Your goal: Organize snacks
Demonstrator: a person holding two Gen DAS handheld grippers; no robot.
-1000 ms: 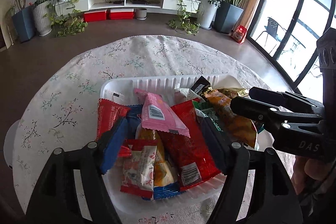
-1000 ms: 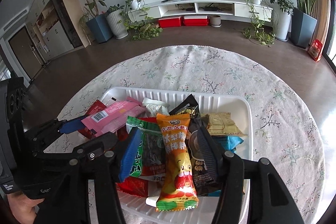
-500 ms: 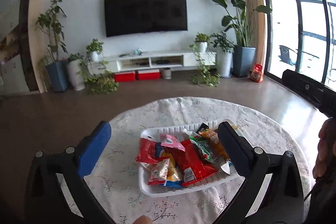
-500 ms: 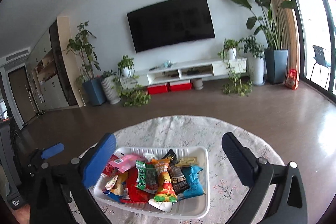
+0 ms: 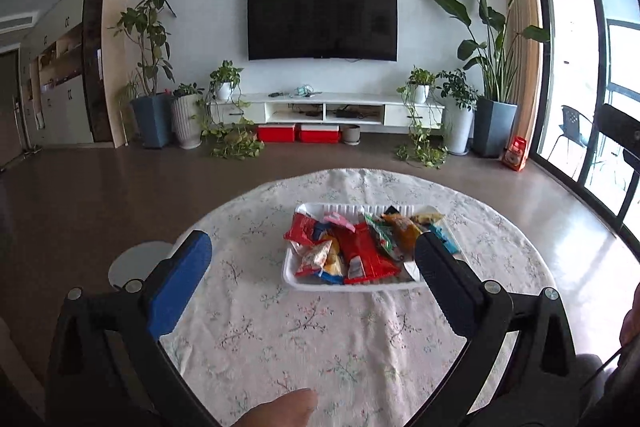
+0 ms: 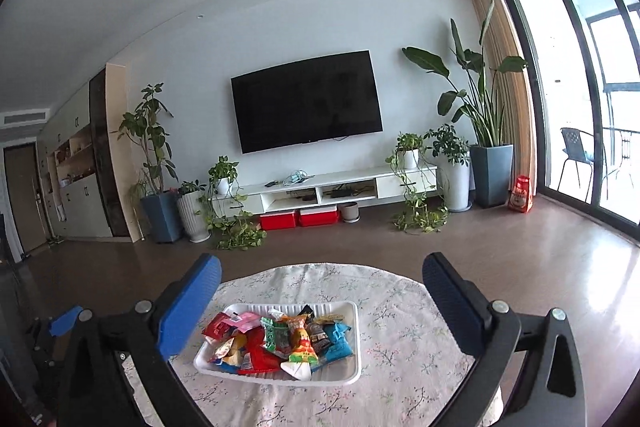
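A white ribbed tray (image 5: 304, 281) sits on the round table and holds several snack packets piled together, among them a large red packet (image 5: 366, 251) and an orange packet (image 6: 301, 337). The tray also shows in the right wrist view (image 6: 354, 331). My left gripper (image 5: 314, 265) is open and empty, held back from the tray above the table's near side. My right gripper (image 6: 322, 301) is open and empty, raised high and well back from the tray. The tip of the left gripper (image 6: 64, 319) shows at the left edge of the right wrist view.
The round table carries a floral cloth (image 5: 320, 339). A white stool (image 5: 136, 261) stands at the table's left. Beyond it are brown floor, a TV stand (image 5: 328, 107), potted plants and glass doors at the right. A fingertip (image 5: 280, 409) shows at the bottom edge.
Both grippers have pulled up and back from the tray, where they were close over the snacks a second ago. Their jaws stand wide open and hold nothing. The snacks stay in the tray.
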